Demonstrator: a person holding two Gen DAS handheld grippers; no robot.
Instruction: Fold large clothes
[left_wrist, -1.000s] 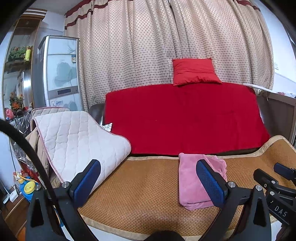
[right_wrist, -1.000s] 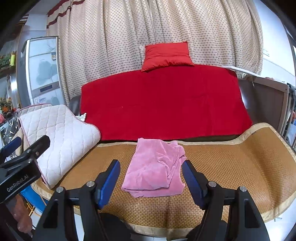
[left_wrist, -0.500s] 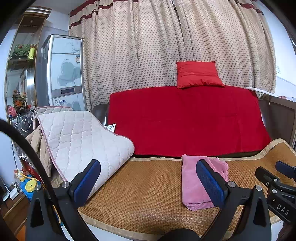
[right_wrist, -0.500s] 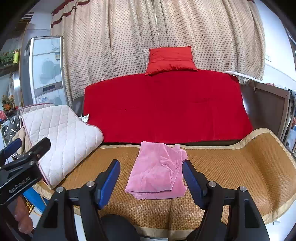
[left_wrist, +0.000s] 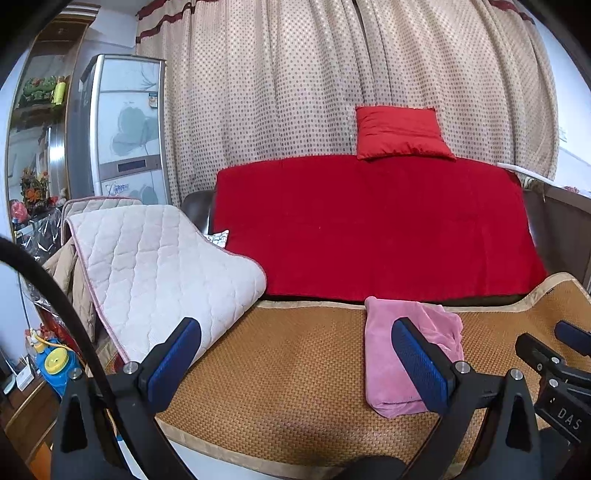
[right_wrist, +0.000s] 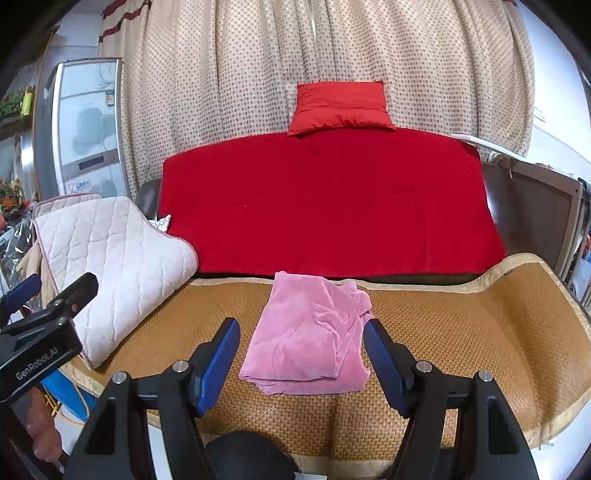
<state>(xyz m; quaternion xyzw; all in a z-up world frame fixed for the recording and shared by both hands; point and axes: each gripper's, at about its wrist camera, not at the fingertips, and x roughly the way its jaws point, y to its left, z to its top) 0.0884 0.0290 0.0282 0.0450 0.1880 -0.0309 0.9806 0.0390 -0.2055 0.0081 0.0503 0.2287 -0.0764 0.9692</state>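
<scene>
A pink garment (right_wrist: 310, 336) lies folded and rumpled on a woven straw mat (right_wrist: 461, 332) over a sofa seat. It also shows in the left wrist view (left_wrist: 391, 362), to the right of centre. My right gripper (right_wrist: 301, 363) is open and empty, held back above the mat's front edge with the garment seen between its blue pads. My left gripper (left_wrist: 295, 363) is open and empty, left of the garment, over the bare mat (left_wrist: 288, 373). Neither gripper touches the cloth.
A red blanket (right_wrist: 325, 199) covers the sofa back, with a red cushion (right_wrist: 340, 107) on top. A quilted white pad (left_wrist: 155, 269) drapes over the left armrest. A dotted curtain hangs behind. A fridge (left_wrist: 122, 129) stands at the left.
Both grippers have drawn back and risen slightly from the sofa. The pink garment looks a little smaller and lower in both views. It has not moved on the mat.
</scene>
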